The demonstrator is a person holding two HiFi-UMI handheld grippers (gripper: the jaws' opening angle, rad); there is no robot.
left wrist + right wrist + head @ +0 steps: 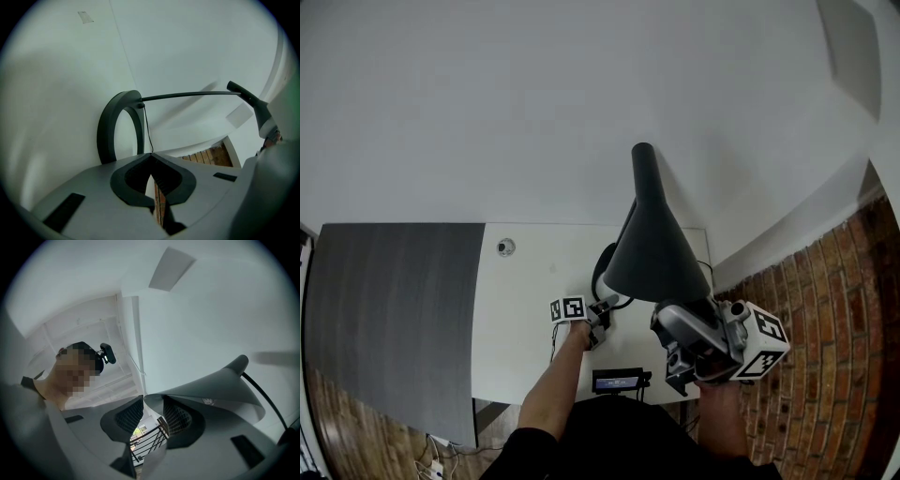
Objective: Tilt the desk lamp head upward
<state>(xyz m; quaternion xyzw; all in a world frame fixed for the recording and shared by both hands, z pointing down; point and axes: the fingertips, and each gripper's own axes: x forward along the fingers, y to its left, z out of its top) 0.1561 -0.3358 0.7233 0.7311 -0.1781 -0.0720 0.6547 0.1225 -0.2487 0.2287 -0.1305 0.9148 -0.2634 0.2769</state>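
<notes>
A person's right gripper (143, 398) had its jaw tips pinched together on the rim of the black cone-shaped lamp head (220, 385), which stood tipped up above a white desk (525, 309) against a pale wall. The left gripper (150, 157), its jaws closed with nothing between them, hovered just beside the lamp's ring base (117, 126). A dark grey panel (394, 319) lay along the desk's left side.

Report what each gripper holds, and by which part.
Nothing, apparently. Left gripper is shut, empty. Right gripper is shut beside the lamp head's rim, not visibly pinching it.
</notes>
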